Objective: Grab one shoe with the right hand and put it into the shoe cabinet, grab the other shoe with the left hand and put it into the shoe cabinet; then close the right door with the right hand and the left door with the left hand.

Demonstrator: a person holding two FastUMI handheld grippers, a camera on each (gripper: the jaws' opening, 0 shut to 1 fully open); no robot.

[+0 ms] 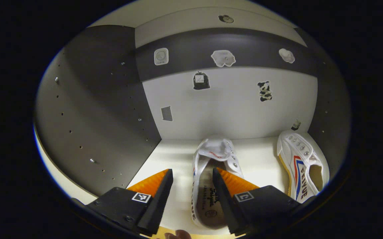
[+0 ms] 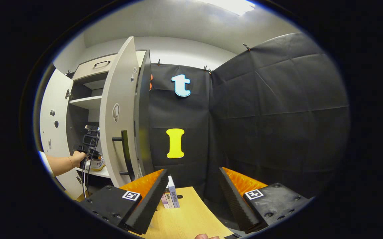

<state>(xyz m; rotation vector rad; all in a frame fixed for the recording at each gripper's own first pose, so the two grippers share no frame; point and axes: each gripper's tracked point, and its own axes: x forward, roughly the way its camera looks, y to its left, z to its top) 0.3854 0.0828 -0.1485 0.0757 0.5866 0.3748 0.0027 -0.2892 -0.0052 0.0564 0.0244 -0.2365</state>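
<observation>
left gripper (image 1: 191, 186): jaws wide, straddling the near shoe's (image 1: 211, 179) heel, not pinching
shoes: both on the cabinet shelf (image 1: 178, 152), other shoe (image 1: 302, 164) far right
feel: probably light, floppy canvas; grab the heel collar
right gripper (image 2: 191, 196): wide, empty, near right door (image 2: 118, 116)
</observation>
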